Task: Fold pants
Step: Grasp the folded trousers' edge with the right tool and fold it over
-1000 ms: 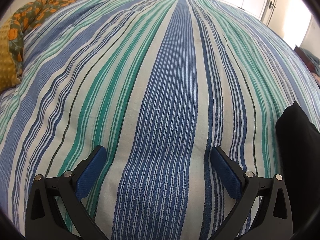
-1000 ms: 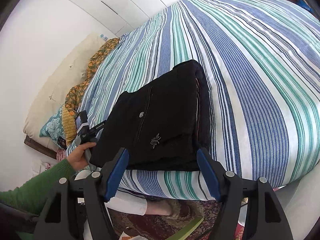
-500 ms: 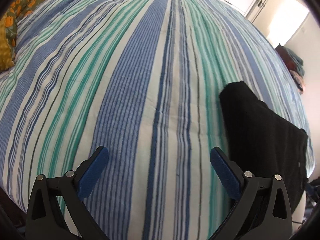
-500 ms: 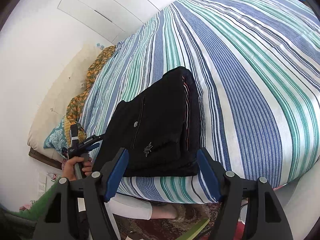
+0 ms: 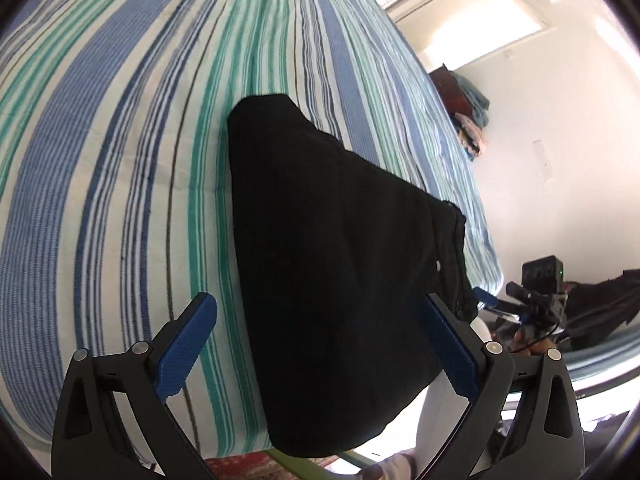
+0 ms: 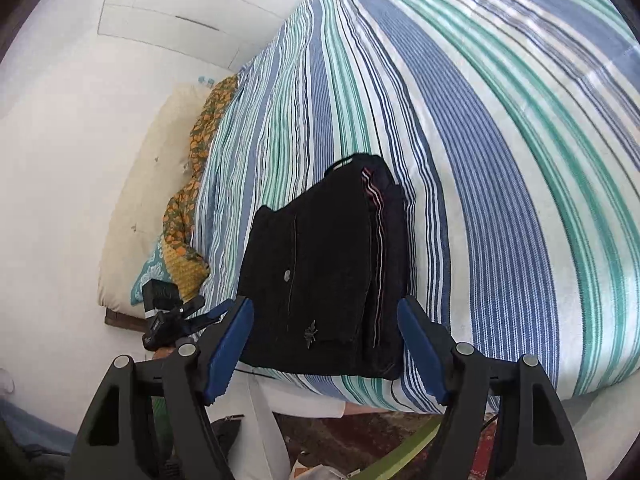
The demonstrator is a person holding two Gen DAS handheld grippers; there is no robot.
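The black pants [image 5: 340, 264] lie folded into a compact stack at the near edge of the striped bed [image 5: 120, 140]. In the right wrist view the pants [image 6: 320, 280] show a button, a small emblem and a striped side seam. My left gripper [image 5: 320, 320] is open and empty, held just before the stack's near edge. My right gripper [image 6: 326, 328] is open and empty, held off the bed's edge in front of the pants. Each gripper shows in the other's view: the right one [image 5: 536, 292] and the left one [image 6: 176, 316].
The bed has a blue, green and white striped cover [image 6: 480, 160]. Orange floral bedding [image 6: 192, 184] and a cream pillow [image 6: 152, 160] lie at the head. A white wardrobe [image 6: 180, 12] stands behind. Dark furniture with clothes [image 5: 468, 116] stands by the far wall. A patterned rug [image 6: 360, 432] covers the floor.
My left gripper has swung right, bringing the folded pants from the frame's edge to between its fingers. My right gripper has pulled back a little from the bed; the pants look smaller.
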